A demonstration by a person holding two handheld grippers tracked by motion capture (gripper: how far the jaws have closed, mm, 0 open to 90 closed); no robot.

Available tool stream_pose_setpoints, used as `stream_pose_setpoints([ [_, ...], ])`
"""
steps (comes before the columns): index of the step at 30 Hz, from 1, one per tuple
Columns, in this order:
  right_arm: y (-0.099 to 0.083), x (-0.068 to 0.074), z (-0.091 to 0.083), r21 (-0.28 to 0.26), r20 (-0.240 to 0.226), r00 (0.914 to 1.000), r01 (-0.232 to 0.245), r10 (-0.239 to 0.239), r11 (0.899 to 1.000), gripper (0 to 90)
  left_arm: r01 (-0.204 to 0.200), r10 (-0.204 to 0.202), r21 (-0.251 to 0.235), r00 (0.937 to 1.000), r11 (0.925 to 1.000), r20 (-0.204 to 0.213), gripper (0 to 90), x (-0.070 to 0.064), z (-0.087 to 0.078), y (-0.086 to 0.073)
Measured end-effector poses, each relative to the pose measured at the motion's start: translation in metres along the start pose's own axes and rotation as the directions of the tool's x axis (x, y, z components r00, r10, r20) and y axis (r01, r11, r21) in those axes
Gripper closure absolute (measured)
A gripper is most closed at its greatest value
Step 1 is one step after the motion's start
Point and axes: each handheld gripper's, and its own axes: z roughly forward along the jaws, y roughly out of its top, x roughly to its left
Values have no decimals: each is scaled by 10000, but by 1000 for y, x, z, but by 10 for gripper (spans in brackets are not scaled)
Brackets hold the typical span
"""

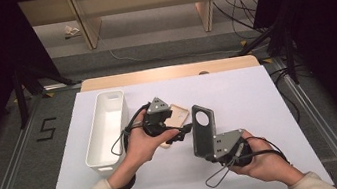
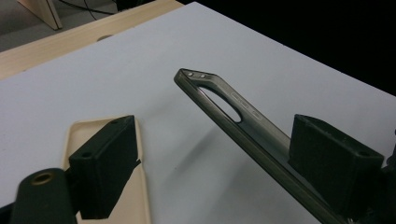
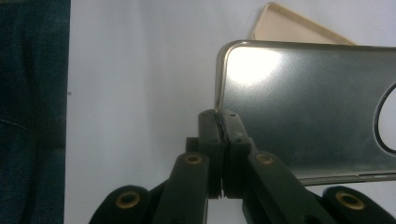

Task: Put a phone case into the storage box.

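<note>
A translucent smoky-grey plastic phone case (image 1: 203, 130) with an oval cut-out is showing a pale, gold-tinted rim and a bright white glare patch in the right gripper view (image 3: 322, 102). A flat cream-beige rubbery phone case (image 1: 176, 116) is lying plain and unpatterned (image 2: 116, 186). A long white plastic bin (image 1: 105, 125) is showing no markings. The matt black right gripper (image 1: 214, 154) is carrying a grey three-cornered plate and brass-coloured rivets (image 3: 223, 135); the black left gripper (image 1: 182, 132) is wearing the same grey plate. The white table sheet (image 1: 253, 97) is sitting over a light wooden edge. Both sleeves are showing off-white.
</note>
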Motion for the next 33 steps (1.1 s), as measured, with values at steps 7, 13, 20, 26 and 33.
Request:
stream_pose_setpoints([
  [7,3,3,0,-28,48,9998,198,-198,9998,896,280,-287,595,9995,9978,103,186,0,19,6],
  [13,4,5,1,-9,21,9995,330,-330,9995,895,953,-970,1021,9952,9902,117,224,6,33,11],
  [20,6,6,1,-40,64,9986,524,-524,9986,895,1456,-1485,1250,9888,9814,148,343,10,40,15],
  [26,7,8,1,12,31,9980,628,-628,9980,895,1961,-2022,1679,9791,9661,199,405,12,44,14],
  [33,8,9,2,23,-21,9979,654,-654,9979,895,2602,-2655,1162,9635,9585,329,615,16,40,15],
])
